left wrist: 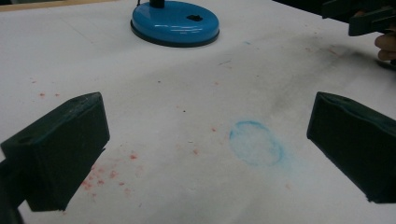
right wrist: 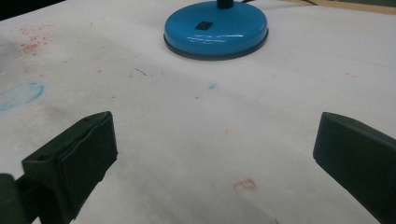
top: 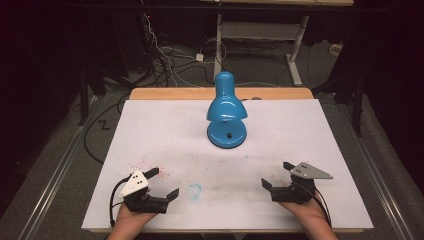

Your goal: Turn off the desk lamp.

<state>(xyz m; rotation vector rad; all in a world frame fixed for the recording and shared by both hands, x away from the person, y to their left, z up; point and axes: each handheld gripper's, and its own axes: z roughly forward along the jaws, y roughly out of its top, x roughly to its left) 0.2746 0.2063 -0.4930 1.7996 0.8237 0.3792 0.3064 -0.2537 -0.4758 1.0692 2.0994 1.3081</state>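
Observation:
A glossy blue desk lamp (top: pixel 226 107) stands on the white table sheet (top: pixel 165 135), past the middle, its shade turned down over its round base (left wrist: pixel 175 22) (right wrist: pixel 215 29). A small black switch sits on that base. My left gripper (top: pixel 162 184) rests near the front left edge, jaws wide apart with nothing between them. My right gripper (top: pixel 278 175) rests near the front right edge, likewise open and empty. Both point roughly toward the lamp, well short of it. From the left gripper view the right gripper (left wrist: pixel 362 16) appears at the top right.
A faint blue ring stain (top: pixel 194 190) (left wrist: pixel 257 143) marks the sheet between the grippers, and red specks (top: pixel 137 164) lie near the left one. Cables (top: pixel 165 57) and a desk frame (top: pixel 260 32) stand on the floor beyond the table's far edge.

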